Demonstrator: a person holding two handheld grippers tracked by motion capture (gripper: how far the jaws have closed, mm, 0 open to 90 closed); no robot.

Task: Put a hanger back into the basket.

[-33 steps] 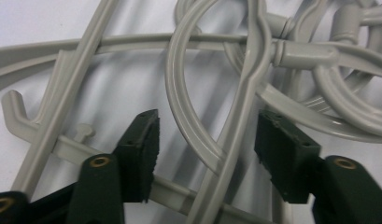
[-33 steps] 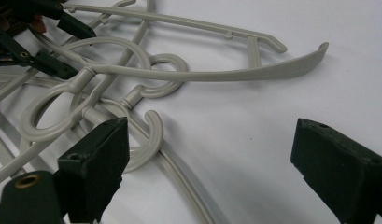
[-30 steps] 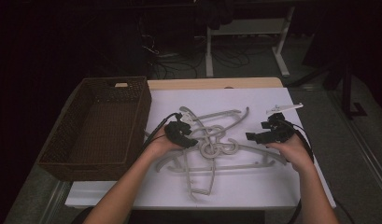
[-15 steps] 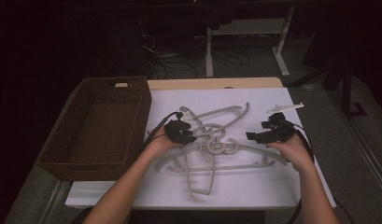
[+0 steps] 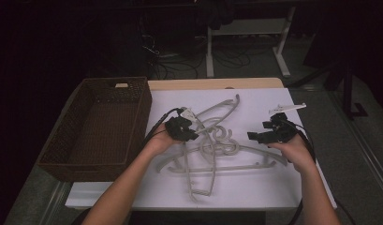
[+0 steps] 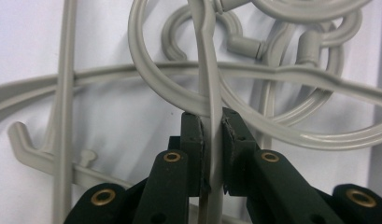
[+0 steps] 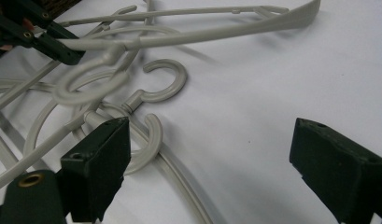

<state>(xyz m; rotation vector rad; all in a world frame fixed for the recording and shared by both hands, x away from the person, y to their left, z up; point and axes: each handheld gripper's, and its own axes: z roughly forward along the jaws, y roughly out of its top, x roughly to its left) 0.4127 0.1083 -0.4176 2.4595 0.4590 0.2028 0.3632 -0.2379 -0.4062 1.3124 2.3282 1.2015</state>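
Pale grey plastic hanger [image 6: 208, 70], thin-armed, amid tangled others, pinched in left tongs [image 6: 211, 140]; right tongs [image 7: 212, 163] wide, empty.

Your table [image 5: 273, 187] is covered with a white sheet, with a strip of bare wood along its far edge. On the sheet lies a tangle of grey plastic hangers [image 5: 212, 145], their hooks interlocked near the middle. A brown wicker basket [image 5: 62, 161] sits beside them at the table's left side.
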